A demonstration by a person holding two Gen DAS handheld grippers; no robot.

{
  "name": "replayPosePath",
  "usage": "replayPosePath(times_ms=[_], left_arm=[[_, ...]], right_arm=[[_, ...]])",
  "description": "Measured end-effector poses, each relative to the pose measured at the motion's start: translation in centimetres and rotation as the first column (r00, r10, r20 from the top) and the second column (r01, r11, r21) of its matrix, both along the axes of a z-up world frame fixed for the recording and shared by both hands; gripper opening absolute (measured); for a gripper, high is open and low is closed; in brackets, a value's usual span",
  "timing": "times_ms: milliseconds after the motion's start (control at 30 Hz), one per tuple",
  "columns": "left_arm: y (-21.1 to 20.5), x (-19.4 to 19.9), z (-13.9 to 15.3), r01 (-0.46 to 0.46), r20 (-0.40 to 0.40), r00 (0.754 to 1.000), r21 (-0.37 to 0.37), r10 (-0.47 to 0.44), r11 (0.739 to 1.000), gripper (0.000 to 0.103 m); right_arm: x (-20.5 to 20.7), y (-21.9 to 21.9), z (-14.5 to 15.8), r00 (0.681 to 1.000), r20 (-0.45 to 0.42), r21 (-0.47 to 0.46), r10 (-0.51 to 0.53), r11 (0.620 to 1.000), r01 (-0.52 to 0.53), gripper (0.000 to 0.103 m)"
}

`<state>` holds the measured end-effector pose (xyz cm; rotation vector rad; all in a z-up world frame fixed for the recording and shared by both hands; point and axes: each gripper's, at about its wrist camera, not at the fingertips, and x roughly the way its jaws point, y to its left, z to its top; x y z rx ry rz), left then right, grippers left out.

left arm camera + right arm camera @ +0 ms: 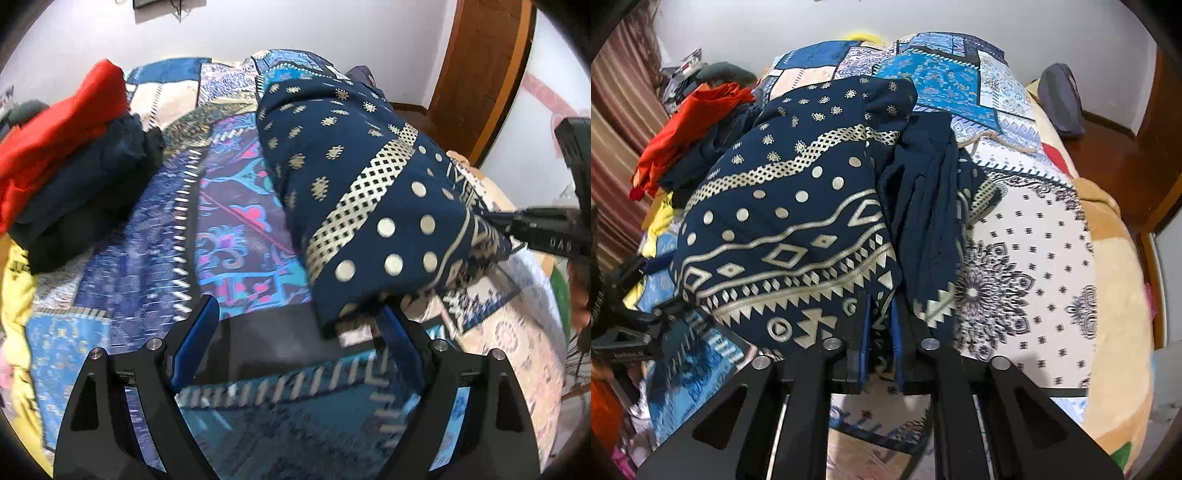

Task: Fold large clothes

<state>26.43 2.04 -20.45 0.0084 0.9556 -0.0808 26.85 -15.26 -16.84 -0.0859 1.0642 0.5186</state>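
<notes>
Garment: 1 navy printed garment (783,221), heaped on the patchwork bedspread (1027,258) just ahead of both grippers.
Handling: judged soft, light and limp; it will sag and slide, so the printed hem edge is the best hold.
Right gripper (879,325): jaws narrow, pinching that hem.
Left gripper (299,339): jaws wide, holding nothing; a garment corner lies by its right finger.
Count: 2 grippers; 1 clothes pile (74,155) well to the left gripper's left.
</notes>
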Motion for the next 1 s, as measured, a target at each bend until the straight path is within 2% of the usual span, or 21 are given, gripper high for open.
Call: replayPosePath(times_ms=[133,167,300,367,433,500,567,667,733,833,867,933,1000], left_arm=[[1.2,-1.2,1.2,-0.023,0.038,0.999,0.066,0.021,0.998,0.087],[1.7,-1.3,1.6,-0.036,0.049,0.998,0.068,0.032,0.997,0.087],[3.7,-1.0,3.5,-0.100,0.093,0.991,0.040,0.096,0.994,0.087],[4.5,-0.6,4.6,-0.123,0.122,0.985,0.011,0.121,0.992,0.087],[5.0,0.1,5.5,-0.133,0.139,0.981,-0.017,0.134,0.991,0.087],[5.3,1.0,6.0,-0.133,0.139,0.980,-0.054,0.140,0.990,0.087],[5.5,2.1,6.1,-0.122,0.114,0.984,-0.114,0.135,0.986,0.087],[5.3,4.1,5.4,-0.086,0.036,0.995,-0.249,0.097,0.965,0.087],[5.2,5.6,4.3,-0.075,-0.034,0.997,-0.365,0.067,0.928,0.087],[5.2,7.5,2.4,-0.099,-0.123,0.991,-0.485,0.044,0.869,0.087],[5.4,8.1,1.7,-0.112,-0.148,0.988,-0.529,0.038,0.842,0.087],[5.8,9.0,0.6,-0.129,-0.176,0.984,-0.602,0.026,0.788,0.087],[5.9,9.8,-0.2,-0.135,-0.196,0.981,-0.642,0.008,0.755,0.087]], right_arm=[[-0.4,-0.7,0.6,0.995,0.087,-0.185,-0.058,0.980,0.073,0.019],[-0.4,-0.9,0.9,0.994,0.093,-0.193,-0.064,0.978,0.080,0.019],[-0.5,-1.7,3.1,0.992,0.105,-0.132,-0.074,0.987,0.088,0.020],[-0.4,-1.5,4.5,0.989,0.131,-0.094,-0.072,0.992,0.085,0.030],[-0.4,-0.9,5.9,0.982,0.175,-0.051,-0.073,0.995,0.082,0.061],[-0.6,-0.1,6.7,0.976,0.209,-0.014,-0.063,0.998,0.067,0.075],[-0.4,1.1,7.0,0.976,0.213,0.025,-0.033,0.999,0.028,0.076],[0.9,2.6,6.1,0.985,0.169,0.075,-0.021,0.997,0.009,0.076],[2.5,2.8,4.6,0.995,0.086,0.134,-0.047,0.990,0.035,0.076],[4.7,2.2,2.0,0.996,-0.039,0.210,-0.082,0.974,0.089,0.076],[5.3,1.9,1.5,0.993,-0.063,0.214,-0.098,0.971,0.110,0.076],[6.5,0.8,-0.2,0.986,-0.101,0.202,-0.136,0.967,0.154,0.077],[7.3,-0.3,-1.5,0.981,-0.154,0.251,-0.121,0.955,0.157,0.077]])
